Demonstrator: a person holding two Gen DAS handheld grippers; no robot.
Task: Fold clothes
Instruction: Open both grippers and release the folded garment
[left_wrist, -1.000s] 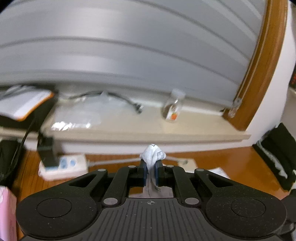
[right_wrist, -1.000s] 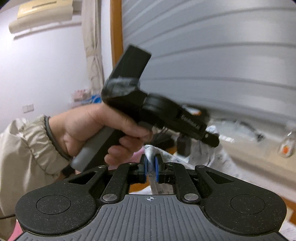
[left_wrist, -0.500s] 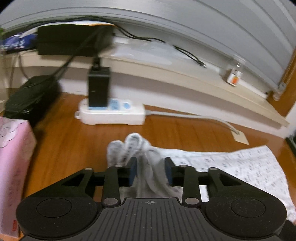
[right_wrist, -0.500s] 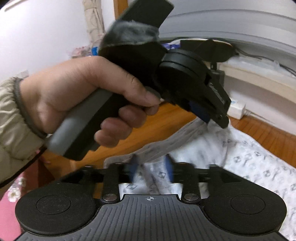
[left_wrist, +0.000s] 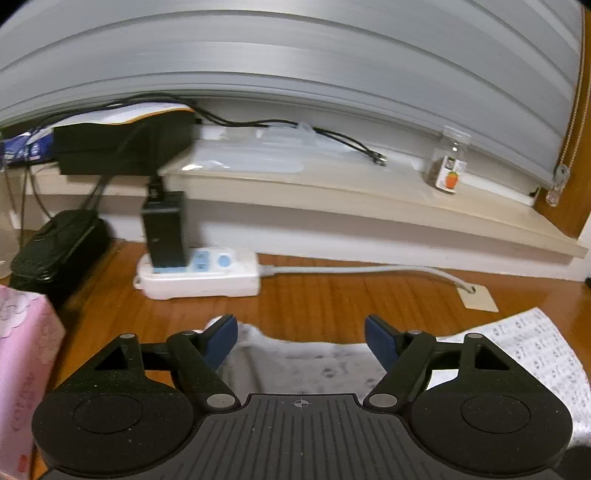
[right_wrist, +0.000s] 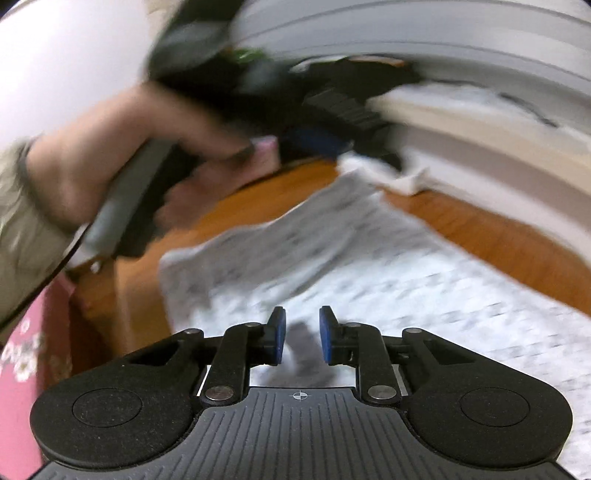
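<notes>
- Left tongs (left_wrist: 301, 334) stand wide apart, having just been opening; printed garment (left_wrist: 524, 347) lies flat on the wooden worktop (left_wrist: 332, 295) under them, not pinched.
- Right tongs (right_wrist: 300, 334) narrow but not clamped, having just been closing; cloth under the gap, pads clear of it.
- Risk: the dropped edge looks bunched near the left tongs; a crooked fold probably results if it isn't smoothed.
- Risk: a snag against the power strip (left_wrist: 199, 273) just beyond.
- Right view shows the left hand (right_wrist: 110, 162) and the fold ridge; left view shows the windowsill jar (left_wrist: 448, 162) and the pink box (left_wrist: 22, 369).
</notes>
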